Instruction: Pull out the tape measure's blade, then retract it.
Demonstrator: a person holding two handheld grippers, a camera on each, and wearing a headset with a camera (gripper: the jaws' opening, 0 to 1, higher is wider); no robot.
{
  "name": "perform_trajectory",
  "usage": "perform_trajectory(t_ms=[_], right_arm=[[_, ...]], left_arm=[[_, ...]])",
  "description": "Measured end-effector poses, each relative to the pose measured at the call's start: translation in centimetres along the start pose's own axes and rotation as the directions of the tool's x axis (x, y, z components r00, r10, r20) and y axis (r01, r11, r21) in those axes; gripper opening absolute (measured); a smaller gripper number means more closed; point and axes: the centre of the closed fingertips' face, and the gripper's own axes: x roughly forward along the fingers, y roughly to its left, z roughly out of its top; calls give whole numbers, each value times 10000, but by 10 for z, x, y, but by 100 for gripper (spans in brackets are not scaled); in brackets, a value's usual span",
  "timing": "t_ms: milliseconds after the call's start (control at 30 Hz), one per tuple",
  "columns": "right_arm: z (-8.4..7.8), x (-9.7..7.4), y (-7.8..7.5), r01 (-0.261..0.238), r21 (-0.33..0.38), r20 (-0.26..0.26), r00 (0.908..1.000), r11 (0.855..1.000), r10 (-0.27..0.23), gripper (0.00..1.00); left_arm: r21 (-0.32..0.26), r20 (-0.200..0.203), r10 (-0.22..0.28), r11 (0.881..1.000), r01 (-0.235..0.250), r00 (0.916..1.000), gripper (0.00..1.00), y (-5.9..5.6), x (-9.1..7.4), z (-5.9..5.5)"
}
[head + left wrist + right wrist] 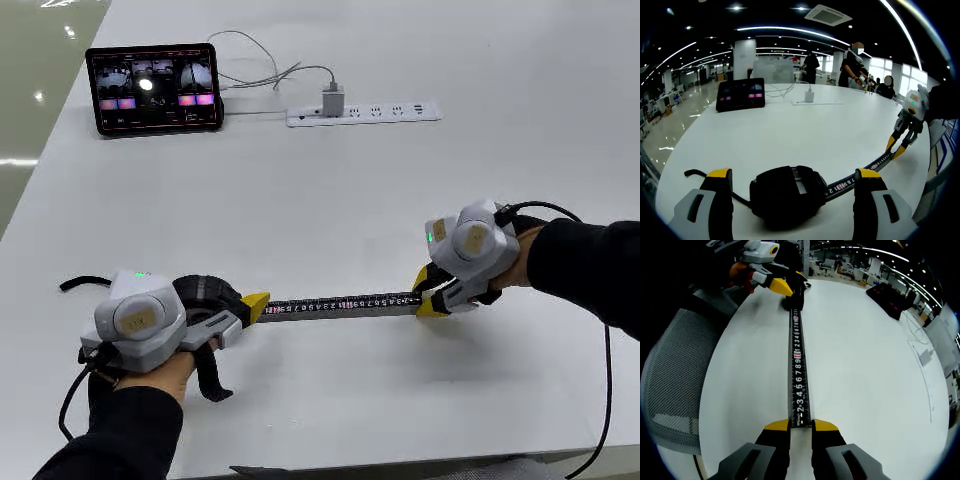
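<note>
Black tape case [787, 197] lies nr the near edge of the desk [330, 200], left part, between the wide-set jaws of the L gripper [790, 172]; gaps show on both sides. The blade [799, 370] runs out flat along the near edge twd the right. There the R gripper [801, 425] pinches its tip, jaws narrow.

**Plastic, sheen, satin white**

My fingertips [825, 425] are smooth yellow plastic on matt grey plastic shells. The blade [799, 385] looks like thin black-coated metal, faintly shiny; its case [787, 195] is dull black plastic. The table [350, 200] is smooth satin white; the tablet [155, 88] screen glossy.
</note>
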Motion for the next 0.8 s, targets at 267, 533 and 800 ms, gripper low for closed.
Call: perform_trajectory(t_ms=[267,533,800], right_arm=[[0,0,1,61,-78,-194,9998,10000,-62,11],[0,0,0,-62,429,-390,9992,9991,79,9],[1,2,0,84,681,-698,9976,9976,-36,10]], left_arm=[[-146,-26,60,9999,-60,10000,99,1,1,-1],[-406,-537,6,9992,-28,9986,83,-1,1,-13],[-591,-602,107,9981,-143,9981,73,1,3,-16]])
